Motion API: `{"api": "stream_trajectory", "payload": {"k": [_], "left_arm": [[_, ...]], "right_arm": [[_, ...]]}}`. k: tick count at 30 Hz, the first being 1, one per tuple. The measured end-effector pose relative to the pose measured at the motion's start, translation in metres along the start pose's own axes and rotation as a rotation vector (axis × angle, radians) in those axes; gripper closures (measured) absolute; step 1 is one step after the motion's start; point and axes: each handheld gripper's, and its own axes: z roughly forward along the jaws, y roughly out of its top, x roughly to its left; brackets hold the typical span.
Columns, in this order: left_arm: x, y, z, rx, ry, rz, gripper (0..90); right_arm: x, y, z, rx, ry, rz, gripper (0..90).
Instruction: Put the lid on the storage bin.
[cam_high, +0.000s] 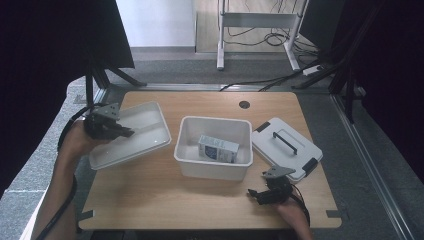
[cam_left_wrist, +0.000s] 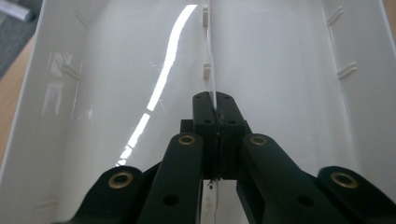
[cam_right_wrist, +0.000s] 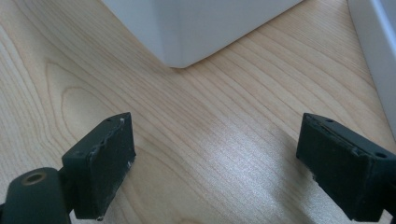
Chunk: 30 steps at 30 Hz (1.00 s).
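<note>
My left gripper (cam_high: 127, 133) is shut on the thin middle divider of a white two-compartment tray (cam_high: 145, 131), which hangs tilted over the table's left side. In the left gripper view the left gripper (cam_left_wrist: 215, 101) pinches that divider (cam_left_wrist: 206, 70) between the tray's (cam_left_wrist: 116, 93) two glossy halves. A white open box (cam_high: 186, 160) stands mid-table with a small blue-and-white carton (cam_high: 218, 148) lying inside. My right gripper (cam_high: 256, 195) stands open just above the wood near the front right; in its own view the right gripper (cam_right_wrist: 215, 158) holds nothing, with the box corner (cam_right_wrist: 187, 28) ahead.
A white lid (cam_high: 286, 147) with a dark handle and clasps lies on the table right of the box; its edge (cam_right_wrist: 380, 56) shows beside my right gripper. The wooden table (cam_high: 150, 200) has a cable hole (cam_high: 244, 104) at the back. A metal stand and cables are on the floor beyond.
</note>
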Motion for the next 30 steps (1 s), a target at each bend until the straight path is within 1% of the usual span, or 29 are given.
{"api": "stream_trajectory", "payload": {"k": [1,2,5,7,8,11,14,15,17,18,19,21,25,26,30], "left_arm": [[0.0,0.005,0.0,-0.005,-0.004,0.008,89.0],[0.0,0.014,0.0,-0.009,-0.013,0.027,89.0],[-0.001,0.034,0.003,-0.021,-0.049,0.07,89.0],[-0.002,0.051,0.01,-0.029,-0.08,0.107,89.0],[-0.002,0.057,0.013,-0.031,-0.09,0.119,89.0],[-0.006,0.082,0.027,-0.034,-0.13,0.176,89.0],[-0.011,0.106,0.042,-0.037,-0.159,0.22,89.0],[-0.012,0.11,0.044,-0.038,-0.165,0.226,89.0],[-0.016,0.127,0.057,-0.044,-0.188,0.255,89.0],[-0.018,0.132,0.061,-0.046,-0.195,0.26,89.0],[-0.021,0.14,0.068,-0.047,-0.204,0.274,89.0],[-0.025,0.151,0.079,-0.046,-0.218,0.294,89.0],[-0.031,0.17,0.099,-0.047,-0.237,0.325,89.1],[-0.033,0.174,0.104,-0.04,-0.241,0.334,89.0],[-0.038,0.186,0.125,-0.041,-0.257,0.354,89.0]], "right_arm": [[0.0,0.0,0.0,0.0,0.0,0.0,11.3],[0.0,0.0,0.0,-0.001,0.0,-0.001,11.4],[0.0,0.0,0.0,-0.002,0.0,0.0,11.7],[0.0,0.0,0.0,-0.002,-0.001,-0.003,11.8],[0.0,0.0,0.0,-0.002,0.0,-0.001,11.8],[0.0,0.0,0.0,-0.003,0.0,0.0,12.3],[0.0,0.0,0.0,-0.005,0.0,-0.001,12.4],[0.0,0.0,0.0,-0.005,-0.001,-0.002,12.5],[0.0,0.0,0.0,-0.005,-0.001,-0.003,12.7],[0.0,0.0,0.0,-0.005,0.0,-0.004,12.7],[0.0,0.0,0.0,-0.005,0.0,-0.004,12.8],[0.0,0.0,0.0,-0.005,0.0,-0.004,12.8],[0.0,0.0,0.0,-0.005,0.001,-0.004,13.0],[0.0,0.0,0.0,-0.005,0.001,-0.005,13.0],[0.0,0.0,-0.001,-0.005,0.001,-0.005,13.1]]}}
